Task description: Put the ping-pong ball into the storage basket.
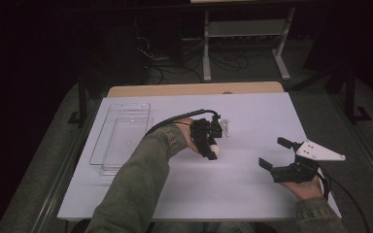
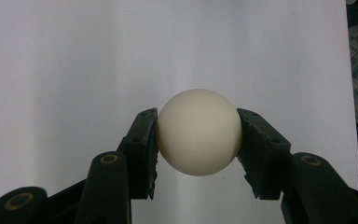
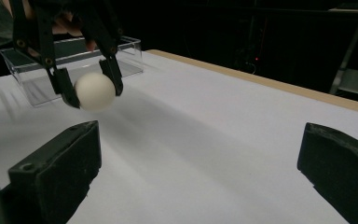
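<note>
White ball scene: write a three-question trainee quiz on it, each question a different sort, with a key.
1. True or false: the left gripper is shut on the white ball.
2. Multiple choice: the clear plastic tray lies (A) at the left part of the table, (B) under the right gripper, (C) on the floor.
3. Fill in: the right gripper's jaws stand ____ with nothing between them.

Key
1. True; both pads press the ball's sides, and it hangs above the table.
2. A.
3. Open.
</note>
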`<state>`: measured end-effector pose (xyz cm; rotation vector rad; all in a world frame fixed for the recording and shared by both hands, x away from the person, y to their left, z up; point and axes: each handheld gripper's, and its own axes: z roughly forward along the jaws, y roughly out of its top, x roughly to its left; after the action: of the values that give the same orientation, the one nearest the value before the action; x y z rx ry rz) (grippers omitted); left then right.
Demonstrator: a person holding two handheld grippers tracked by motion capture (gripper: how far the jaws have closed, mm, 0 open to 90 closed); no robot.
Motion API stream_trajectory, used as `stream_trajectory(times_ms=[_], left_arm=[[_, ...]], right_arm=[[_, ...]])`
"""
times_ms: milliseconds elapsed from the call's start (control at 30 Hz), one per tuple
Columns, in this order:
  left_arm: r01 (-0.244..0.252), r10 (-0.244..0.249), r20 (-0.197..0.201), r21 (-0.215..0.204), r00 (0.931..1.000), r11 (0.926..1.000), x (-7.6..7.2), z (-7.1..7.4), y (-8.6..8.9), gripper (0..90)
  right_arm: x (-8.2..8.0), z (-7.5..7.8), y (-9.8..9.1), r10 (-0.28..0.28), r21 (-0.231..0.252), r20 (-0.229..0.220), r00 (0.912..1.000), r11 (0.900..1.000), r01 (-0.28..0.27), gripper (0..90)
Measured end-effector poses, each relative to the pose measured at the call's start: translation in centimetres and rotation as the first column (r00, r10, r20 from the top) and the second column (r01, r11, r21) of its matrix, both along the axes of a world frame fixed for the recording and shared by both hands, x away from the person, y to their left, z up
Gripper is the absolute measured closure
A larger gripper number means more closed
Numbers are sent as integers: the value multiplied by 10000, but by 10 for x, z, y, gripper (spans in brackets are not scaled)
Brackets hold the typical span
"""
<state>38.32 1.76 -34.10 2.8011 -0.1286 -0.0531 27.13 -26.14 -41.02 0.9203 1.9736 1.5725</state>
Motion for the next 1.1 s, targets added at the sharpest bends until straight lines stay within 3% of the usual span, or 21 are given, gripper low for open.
stream_trajectory(times_ms=[233,433,733,1100], left_arm=[[-149,149,-158,16,9998,9999,0,18,8,510],[-30,40,-317,330,9995,9995,-3,20,9,510],[-98,114,-405,390,9991,9992,-8,29,15,510],[-252,257,-71,565,9996,9981,-13,56,30,510]], right_arm=[[0,0,0,-6,7,22,10000,10000,6,0],[0,1,-1,-22,43,83,10000,10000,22,0],[1,1,-2,-73,43,85,9999,10000,73,0],[-2,2,1,-50,-60,108,9999,10000,50,0]])
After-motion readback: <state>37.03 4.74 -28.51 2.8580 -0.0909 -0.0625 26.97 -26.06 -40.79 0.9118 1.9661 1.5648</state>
